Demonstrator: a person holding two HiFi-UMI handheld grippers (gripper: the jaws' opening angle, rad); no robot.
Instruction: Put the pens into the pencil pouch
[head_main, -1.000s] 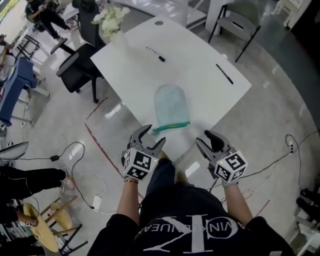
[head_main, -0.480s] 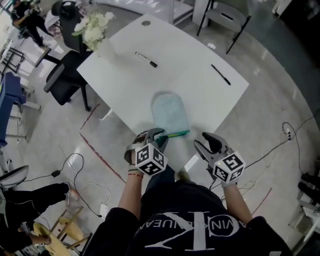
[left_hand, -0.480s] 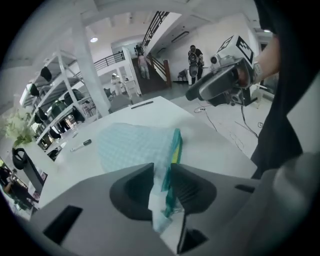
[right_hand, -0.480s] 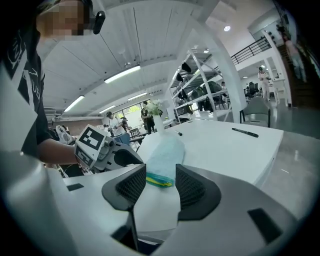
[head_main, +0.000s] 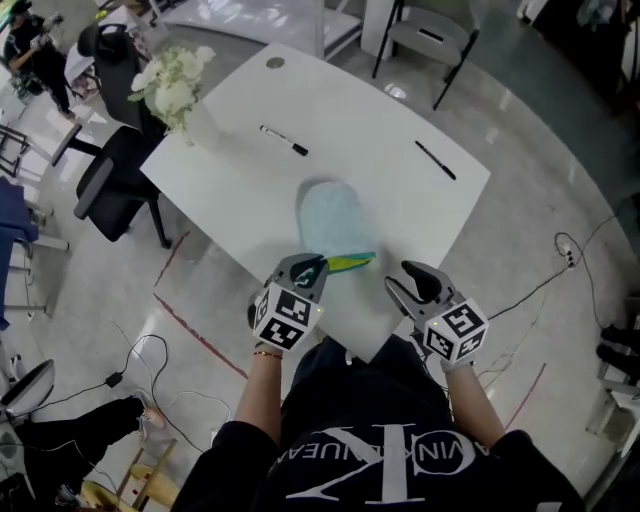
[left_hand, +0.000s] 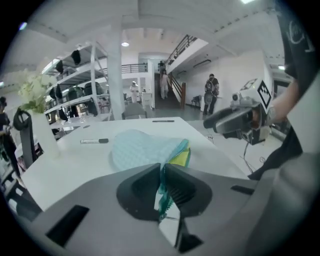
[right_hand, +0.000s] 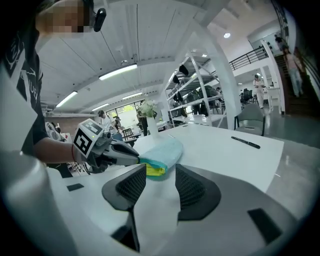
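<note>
A light blue pencil pouch (head_main: 330, 213) with a green rim lies on the white table (head_main: 400, 200), its mouth toward me. My left gripper (head_main: 313, 268) has just been closing and is shut on the pouch's rim (left_hand: 162, 172), lifting it so the yellow lining shows (right_hand: 154, 170). My right gripper (head_main: 404, 281) stands open to the right of the mouth, with nothing between its fingers. A white pen with a black cap (head_main: 284, 140) lies at the far left, and a black pen (head_main: 435, 160) at the far right.
A vase of white flowers (head_main: 177, 82) stands at the table's left corner. A black office chair (head_main: 112, 178) is beside it, and another chair (head_main: 420, 40) stands beyond the table. Cables (head_main: 150, 350) trail on the floor.
My left gripper moved forward to the pouch's mouth and closed on its rim, which now stands raised with yellow showing. The right gripper came forward a little, still open.
</note>
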